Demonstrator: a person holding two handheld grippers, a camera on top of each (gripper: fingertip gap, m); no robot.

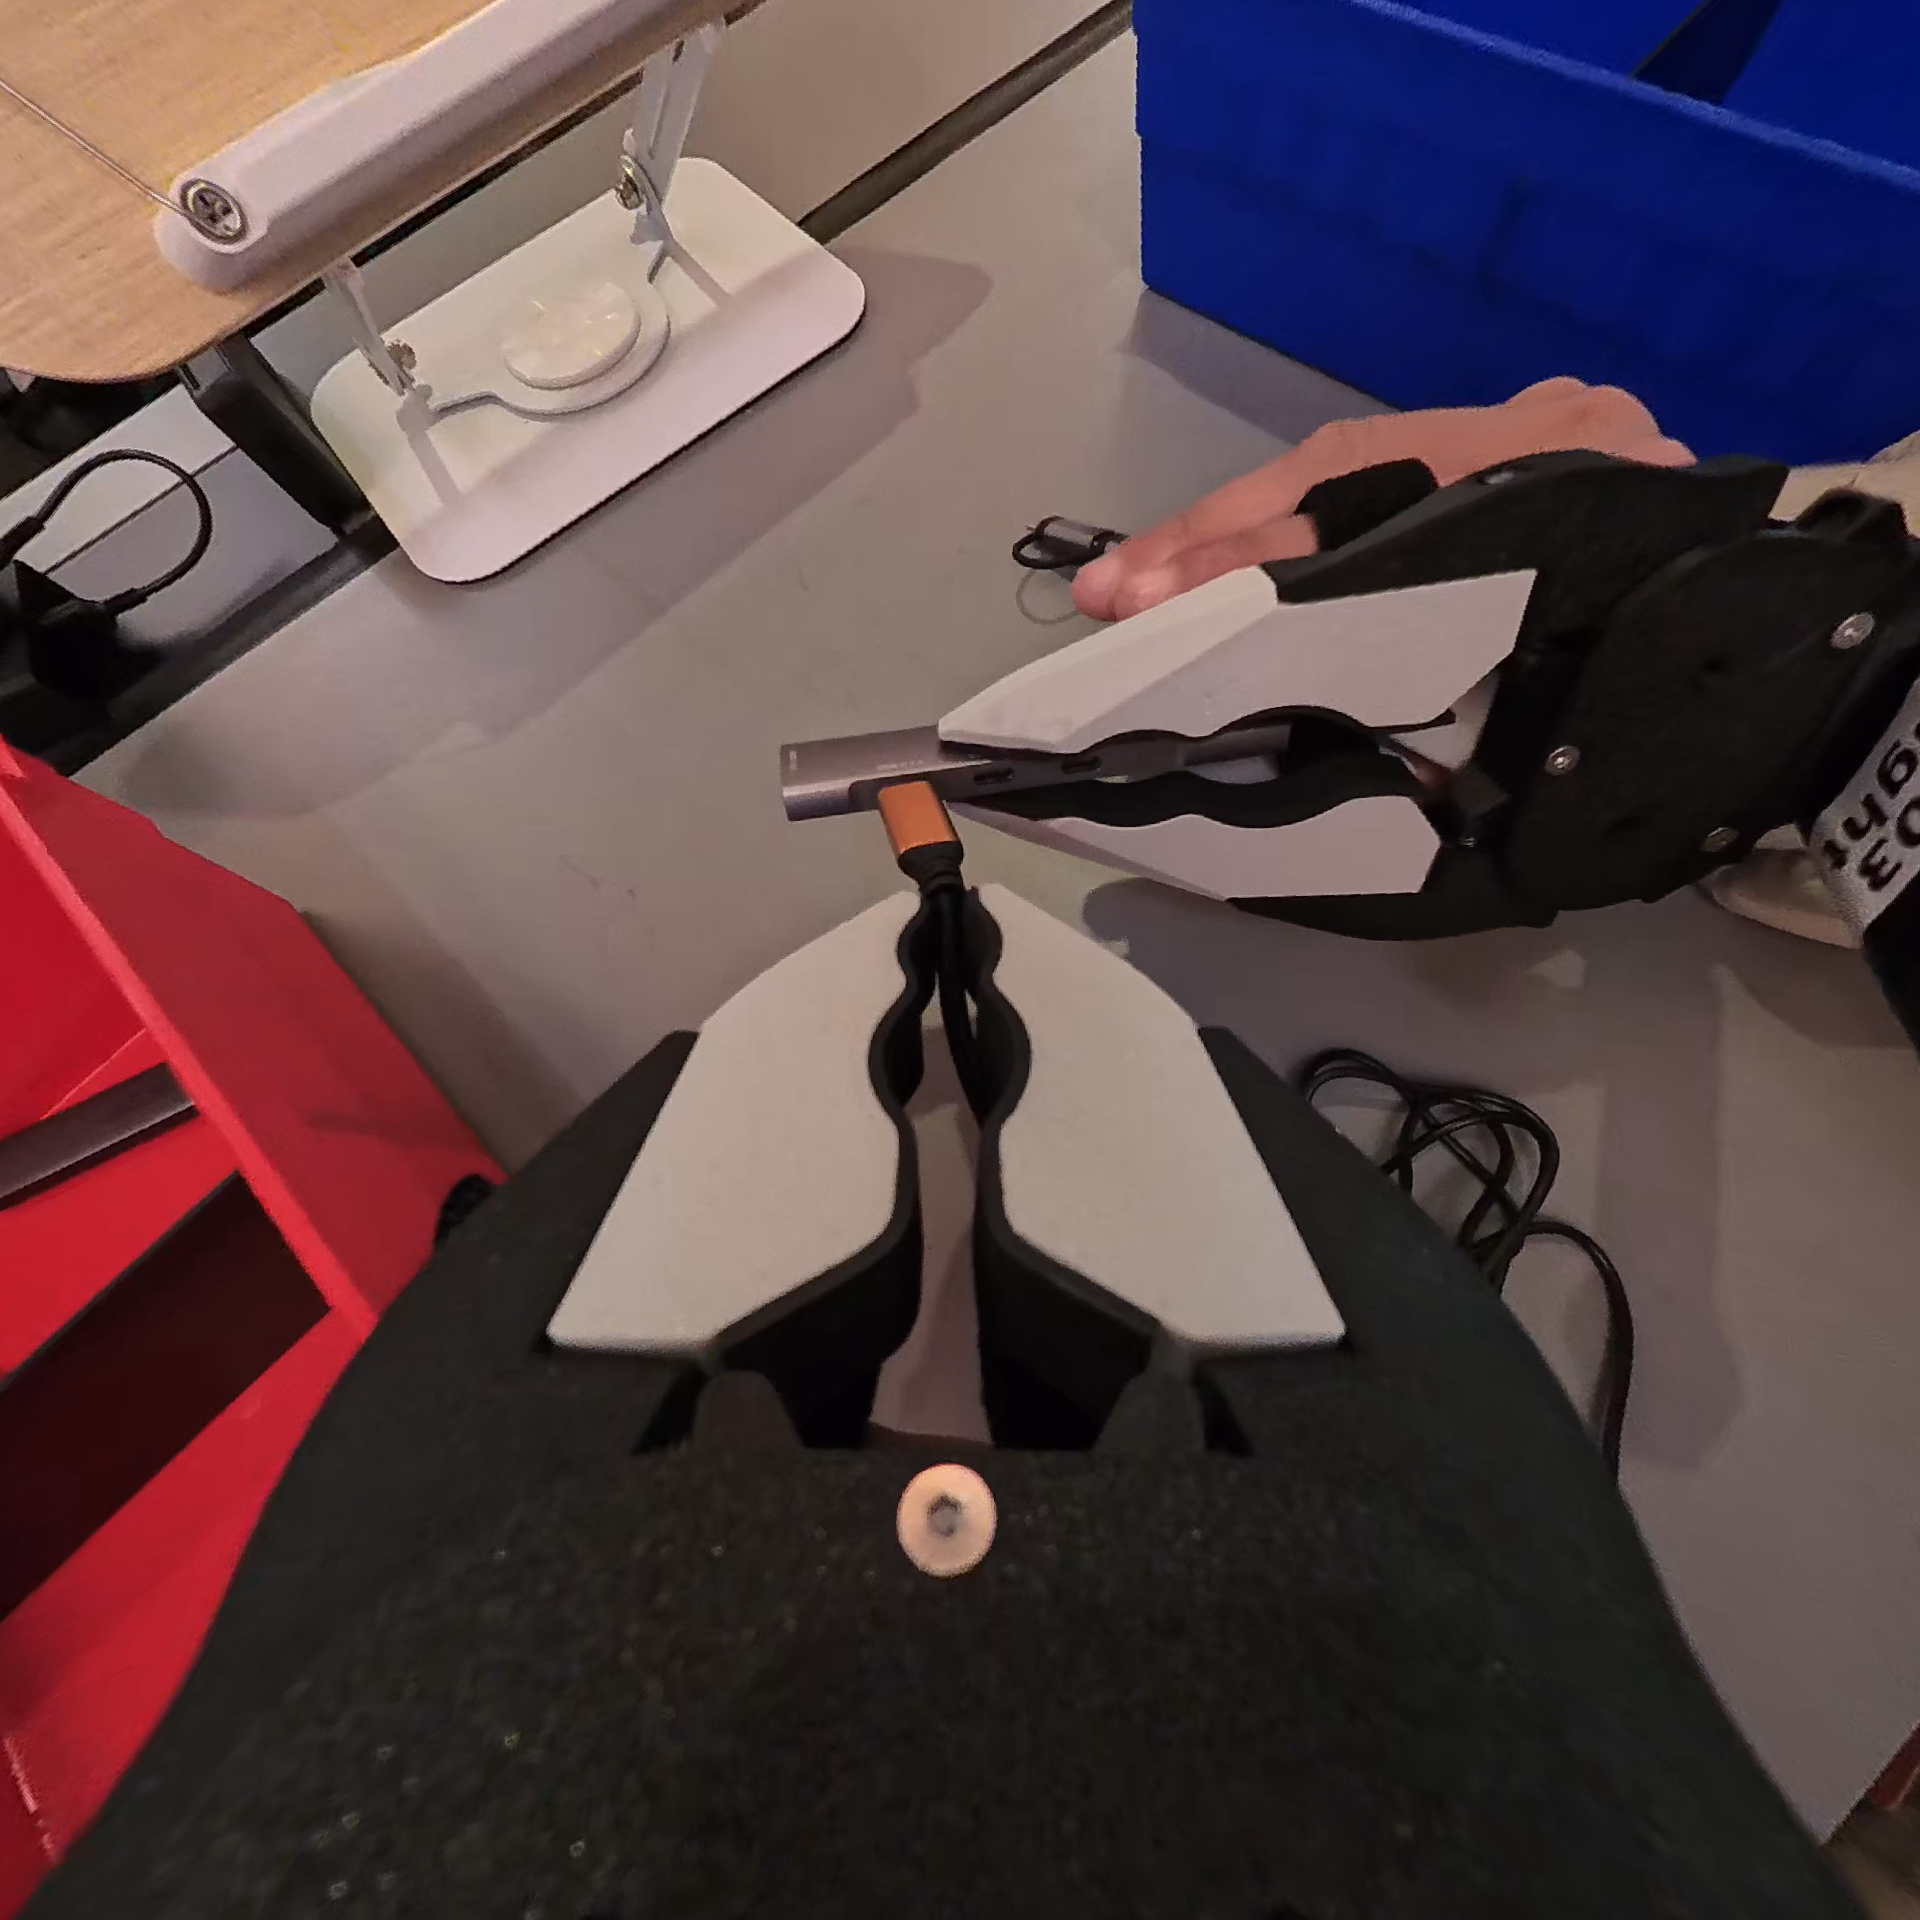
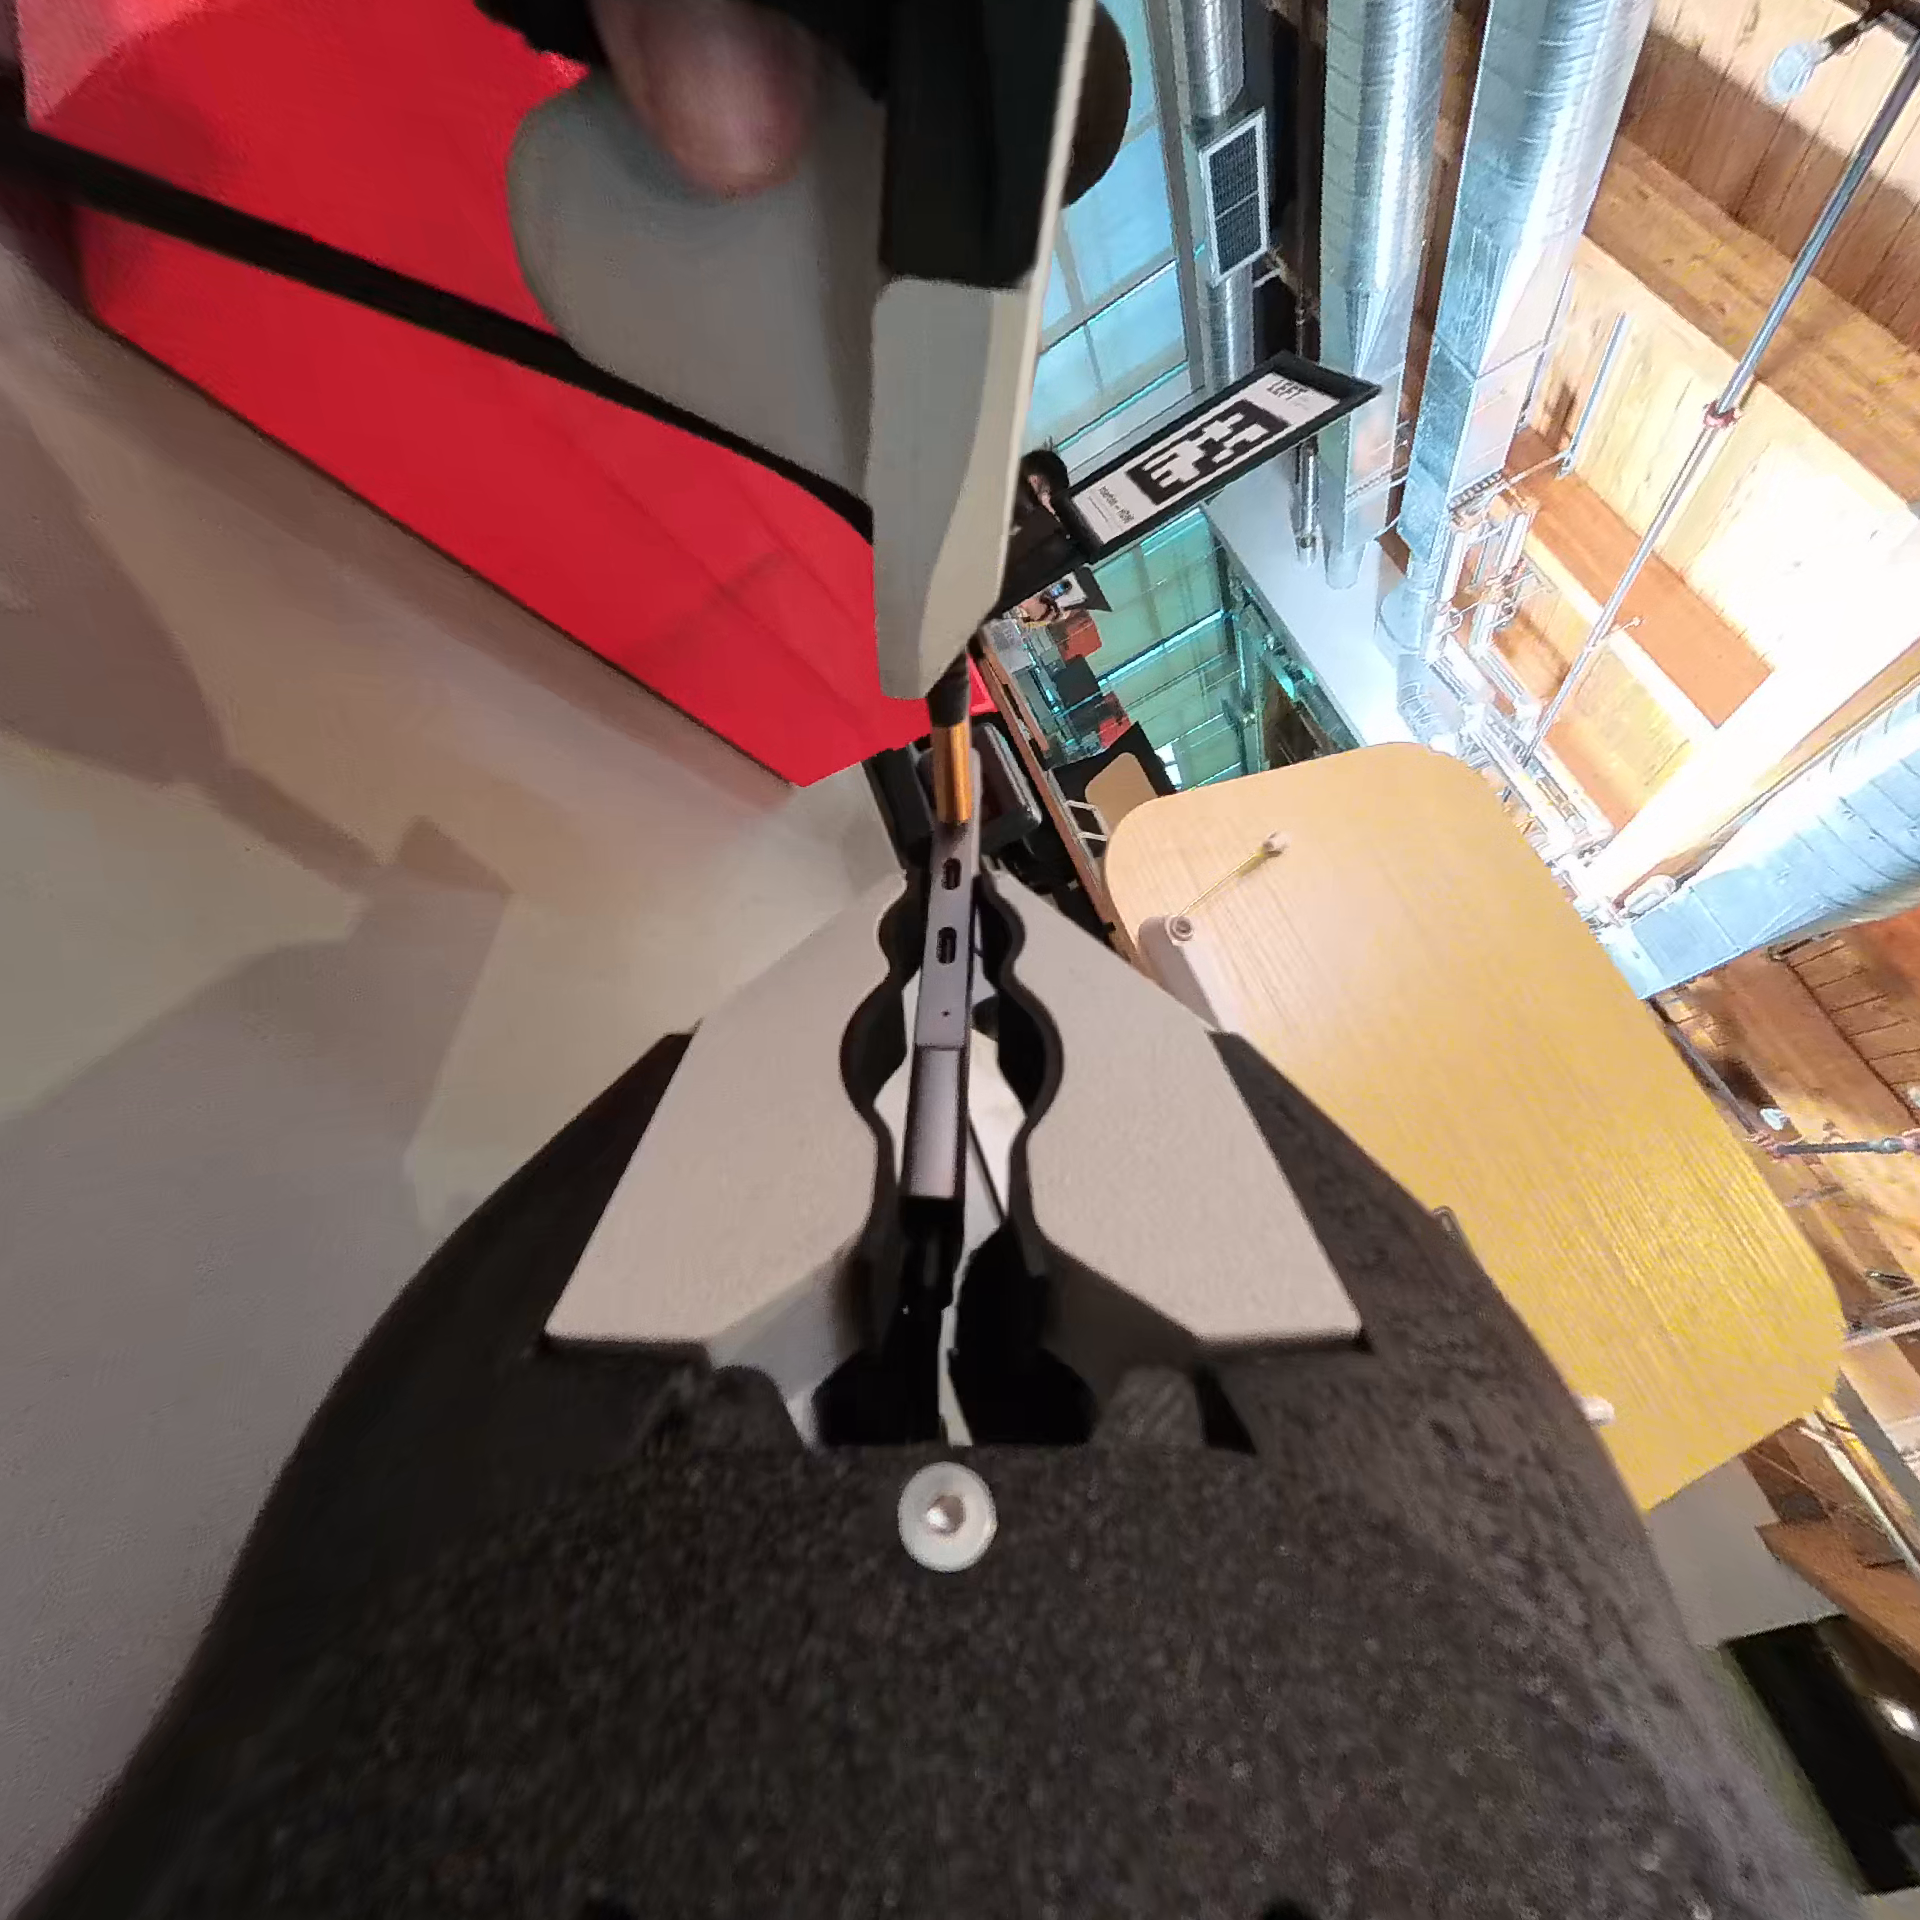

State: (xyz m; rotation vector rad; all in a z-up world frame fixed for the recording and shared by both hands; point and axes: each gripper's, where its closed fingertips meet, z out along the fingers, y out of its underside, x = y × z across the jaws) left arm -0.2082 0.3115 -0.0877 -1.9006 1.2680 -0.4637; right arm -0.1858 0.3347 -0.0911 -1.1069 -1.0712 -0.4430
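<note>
Grey hub (image 1: pixel 831 781) lengthwise leftward, level

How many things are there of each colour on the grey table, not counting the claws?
Red: 1, the red bin
Blue: 1, the blue bin
White: 1, the white stand
Grey: 1, the grey hub
Black: 2, the black cable and a small black adapter
Total: 6

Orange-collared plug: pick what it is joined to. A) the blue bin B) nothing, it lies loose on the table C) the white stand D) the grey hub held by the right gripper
D: the orange-collared plug sits in the side of the grey hub, which the right gripper clamps; the left gripper pinches its black cable.
</note>
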